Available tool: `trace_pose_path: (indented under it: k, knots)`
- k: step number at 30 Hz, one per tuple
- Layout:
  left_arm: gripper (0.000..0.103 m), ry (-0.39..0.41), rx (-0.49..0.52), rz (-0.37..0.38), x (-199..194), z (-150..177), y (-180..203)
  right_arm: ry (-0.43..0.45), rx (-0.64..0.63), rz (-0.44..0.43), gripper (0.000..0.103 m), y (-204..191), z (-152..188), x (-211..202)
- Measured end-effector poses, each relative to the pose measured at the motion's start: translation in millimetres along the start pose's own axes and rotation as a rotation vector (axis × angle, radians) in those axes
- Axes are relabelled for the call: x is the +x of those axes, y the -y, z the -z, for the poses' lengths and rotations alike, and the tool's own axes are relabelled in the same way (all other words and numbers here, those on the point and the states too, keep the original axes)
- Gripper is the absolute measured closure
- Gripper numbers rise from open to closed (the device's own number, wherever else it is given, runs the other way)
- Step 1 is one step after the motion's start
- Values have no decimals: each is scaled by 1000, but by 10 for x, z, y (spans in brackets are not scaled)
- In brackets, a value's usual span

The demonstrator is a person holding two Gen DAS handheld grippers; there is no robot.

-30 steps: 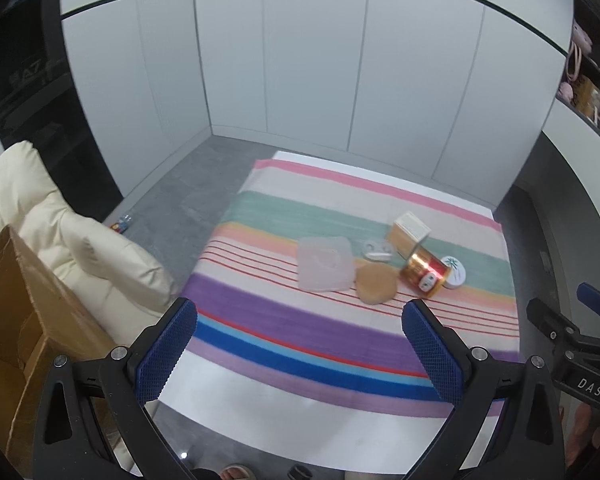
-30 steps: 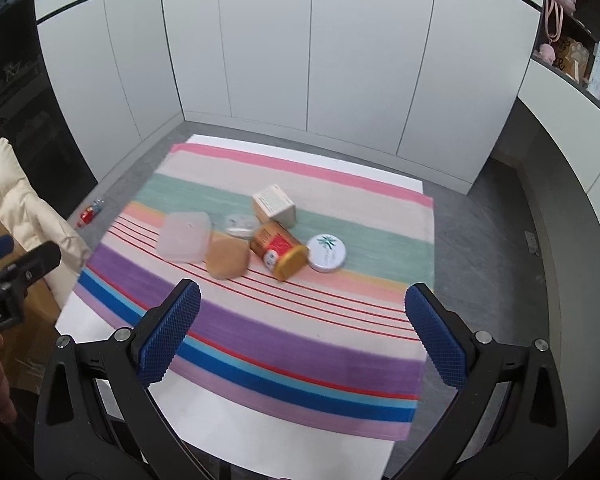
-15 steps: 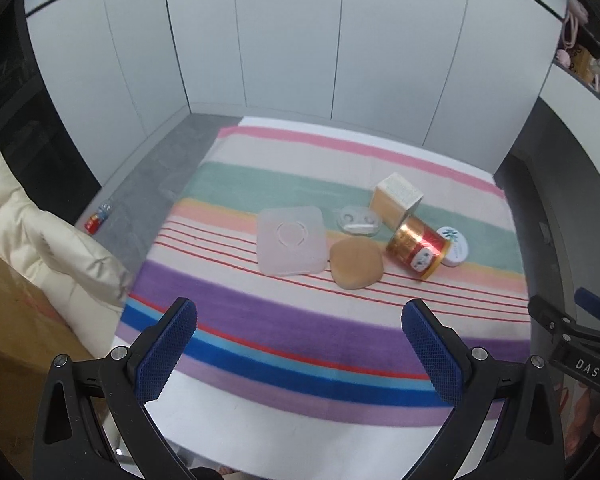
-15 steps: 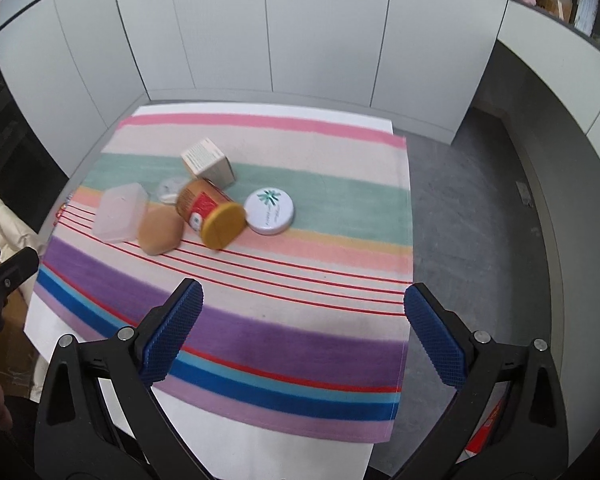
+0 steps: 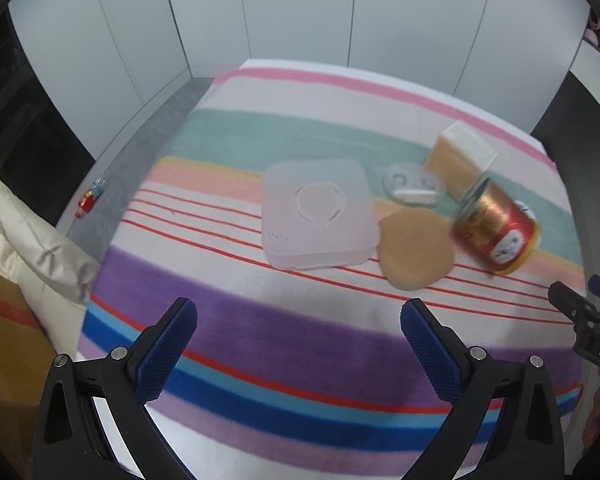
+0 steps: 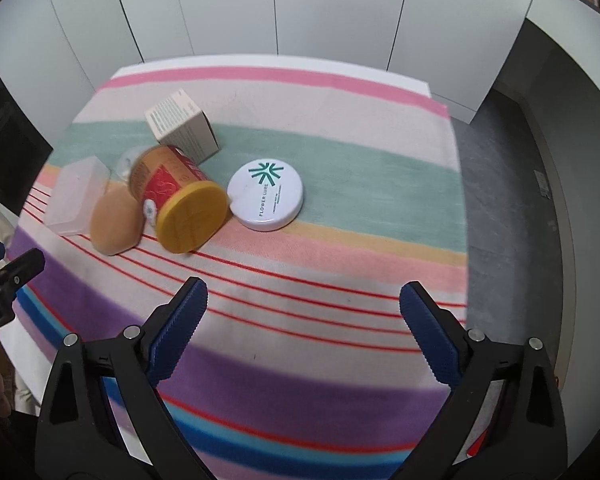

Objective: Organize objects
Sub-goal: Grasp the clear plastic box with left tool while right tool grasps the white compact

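Note:
A cluster of objects lies on the striped cloth (image 5: 300,340). A translucent square plastic case (image 5: 318,214) lies at the left, a tan makeup sponge (image 5: 414,250) to its right, and a small clear lidded dish (image 5: 412,186) behind. A red and gold jar (image 6: 176,196) with a yellow lid lies on its side. A beige carton (image 6: 182,124) stands behind it. A white round compact (image 6: 265,195) lies to the right. My left gripper (image 5: 298,334) is open and empty, above the purple stripe before the case. My right gripper (image 6: 304,312) is open and empty, before the jar and compact.
A cream padded jacket (image 5: 28,236) and a cardboard box (image 5: 4,344) sit left of the table. A small red object (image 5: 87,200) lies on the grey floor. White cabinet doors (image 6: 300,4) stand behind the table. Grey floor (image 6: 512,200) lies right of the table.
Both grippers have moved forward and lower toward the cluster, so the objects look much larger. Both stay open. The objects have not moved.

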State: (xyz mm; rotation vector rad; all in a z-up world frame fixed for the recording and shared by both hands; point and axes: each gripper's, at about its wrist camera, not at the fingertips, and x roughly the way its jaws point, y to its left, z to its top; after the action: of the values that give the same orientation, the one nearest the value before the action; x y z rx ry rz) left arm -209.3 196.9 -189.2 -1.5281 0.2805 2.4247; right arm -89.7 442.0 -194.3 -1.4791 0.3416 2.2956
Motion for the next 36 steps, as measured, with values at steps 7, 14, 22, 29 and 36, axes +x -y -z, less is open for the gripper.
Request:
trace_pose_path:
  k: [7, 14, 22, 29, 36]
  knots:
    - [0, -16, -15, 4, 423, -34, 45, -26, -17, 1, 7, -23, -86, 369]
    - [0, -7, -40, 14, 606, -191, 48, -13, -22, -14, 7, -99, -269, 534]
    - [1, 14, -44, 12, 751, -430, 80, 20, -26, -10, 23, -201, -433, 569]
    - [20, 20, -60, 17, 741, -518, 109, 10, -46, -22, 43, -264, -441, 535]
    - [20, 14, -71, 21, 568, -409, 60, -6, -21, -25, 43, -261, -359, 411]
